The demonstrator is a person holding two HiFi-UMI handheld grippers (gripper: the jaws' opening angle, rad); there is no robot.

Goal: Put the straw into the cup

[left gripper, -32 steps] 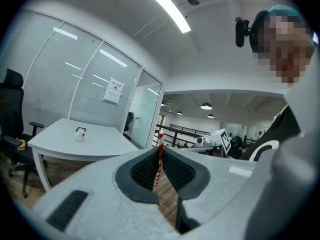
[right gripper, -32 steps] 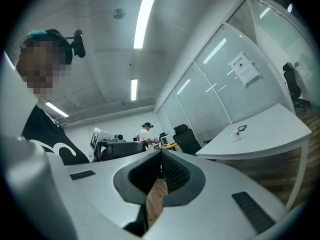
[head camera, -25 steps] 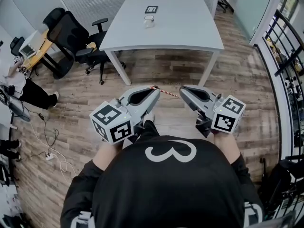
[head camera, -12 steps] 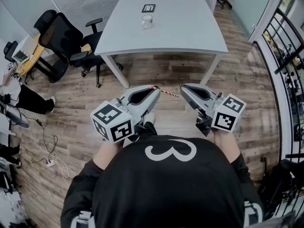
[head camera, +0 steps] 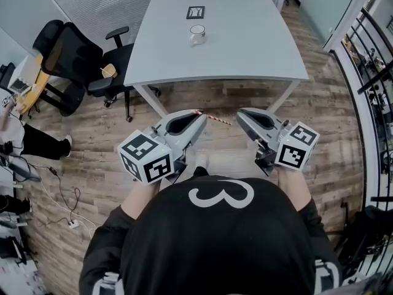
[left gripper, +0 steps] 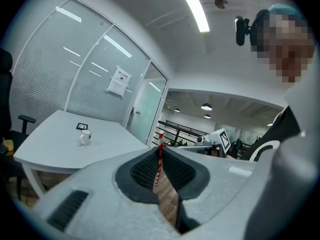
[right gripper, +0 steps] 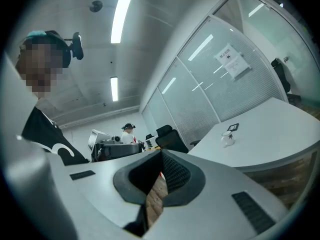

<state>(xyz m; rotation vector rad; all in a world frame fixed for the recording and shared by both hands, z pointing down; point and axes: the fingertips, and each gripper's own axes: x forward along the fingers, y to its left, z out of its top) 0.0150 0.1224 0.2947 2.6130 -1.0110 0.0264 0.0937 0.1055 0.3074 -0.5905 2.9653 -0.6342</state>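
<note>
Head view: my left gripper (head camera: 199, 114) and right gripper (head camera: 241, 113) sit just short of the table (head camera: 245, 54), cup (head camera: 196, 34) toward its far edge; left gripper view: jaws pinch the striped straw (left gripper: 159, 161); right gripper view: jaws pressed together, empty.

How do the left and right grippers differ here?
Left gripper is shut on the straw; right gripper holds nothing. Left gripper's jaws stand slightly apart around the straw; right gripper's jaws meet at the tips. Both sit side by side, short of the table and cup.

Table (head camera: 245, 48) front bare — only cup (head camera: 197, 34) and marker card (head camera: 196, 11) far back.
</note>
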